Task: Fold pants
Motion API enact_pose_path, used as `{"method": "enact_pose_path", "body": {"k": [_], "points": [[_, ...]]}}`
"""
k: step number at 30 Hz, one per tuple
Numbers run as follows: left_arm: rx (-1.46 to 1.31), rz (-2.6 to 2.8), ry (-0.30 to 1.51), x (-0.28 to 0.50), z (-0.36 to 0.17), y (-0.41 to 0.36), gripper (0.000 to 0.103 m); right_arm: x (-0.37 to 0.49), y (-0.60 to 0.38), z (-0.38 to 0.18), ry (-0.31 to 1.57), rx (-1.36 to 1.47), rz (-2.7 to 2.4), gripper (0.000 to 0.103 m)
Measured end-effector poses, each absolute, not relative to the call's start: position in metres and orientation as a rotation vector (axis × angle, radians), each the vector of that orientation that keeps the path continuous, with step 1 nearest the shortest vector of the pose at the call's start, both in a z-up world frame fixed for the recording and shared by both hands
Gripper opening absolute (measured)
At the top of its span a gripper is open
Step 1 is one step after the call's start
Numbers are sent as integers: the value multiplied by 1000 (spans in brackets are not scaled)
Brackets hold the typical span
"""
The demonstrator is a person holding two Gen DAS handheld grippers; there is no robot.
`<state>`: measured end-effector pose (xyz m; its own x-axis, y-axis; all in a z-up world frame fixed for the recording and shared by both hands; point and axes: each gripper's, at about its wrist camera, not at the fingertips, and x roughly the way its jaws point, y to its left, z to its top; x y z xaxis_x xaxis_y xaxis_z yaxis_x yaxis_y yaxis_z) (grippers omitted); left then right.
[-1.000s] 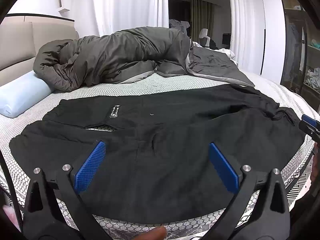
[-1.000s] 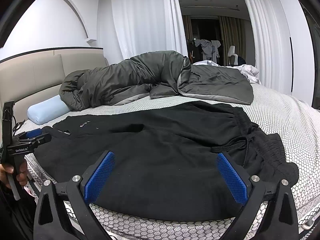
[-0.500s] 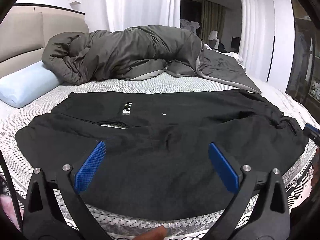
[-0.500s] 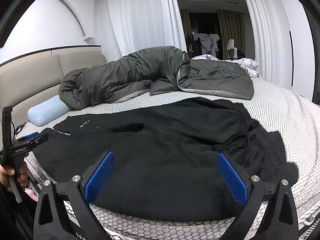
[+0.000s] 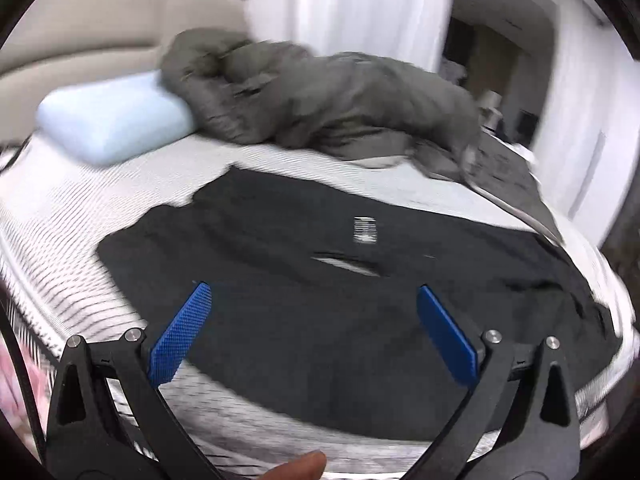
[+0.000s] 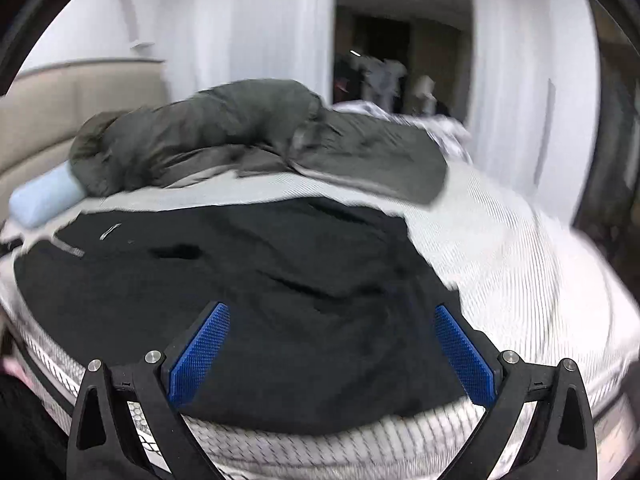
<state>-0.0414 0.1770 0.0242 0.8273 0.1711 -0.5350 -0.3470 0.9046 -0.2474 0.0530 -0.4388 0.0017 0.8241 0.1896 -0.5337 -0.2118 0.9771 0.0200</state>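
Black pants (image 5: 320, 320) lie spread flat across the near edge of a white patterned mattress (image 6: 520, 280), both views smeared by motion blur. My left gripper (image 5: 312, 312) hangs over the cloth, blue pads (image 5: 180, 340) spread wide and holding nothing; my right gripper (image 6: 332, 340) hangs likewise over the fabric, jaws wide apart and empty. Beyond the pants, a rumpled dark grey duvet (image 5: 320, 100) lies against a pale blue pillow (image 5: 112, 120) near the beige headboard (image 6: 80, 100).
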Motion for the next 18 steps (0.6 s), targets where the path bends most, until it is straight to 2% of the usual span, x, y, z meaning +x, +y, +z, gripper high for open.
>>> {"method": "enact_pose_path", "body": {"k": [3, 6, 11, 14, 15, 16, 18], "points": [[-464, 308, 602, -43, 3, 226, 94, 56, -470, -19, 664, 82, 163, 103], [-568, 298, 667, -46, -20, 260, 89, 49, -495, -42, 697, 175, 141, 96], [-659, 275, 680, -42, -41, 299, 85, 36, -512, -61, 727, 232, 119, 94], [-640, 288, 672, -29, -42, 306, 74, 34, -514, -63, 736, 253, 127, 94], [-634, 295, 668, -21, -42, 311, 58, 34, -512, -63, 743, 255, 129, 94], [-632, 313, 678, -14, -42, 313, 35, 37, -510, -64, 750, 264, 132, 94], [-649, 348, 696, -4, -45, 321, 11, 46, -505, -64, 765, 293, 144, 94]]}}
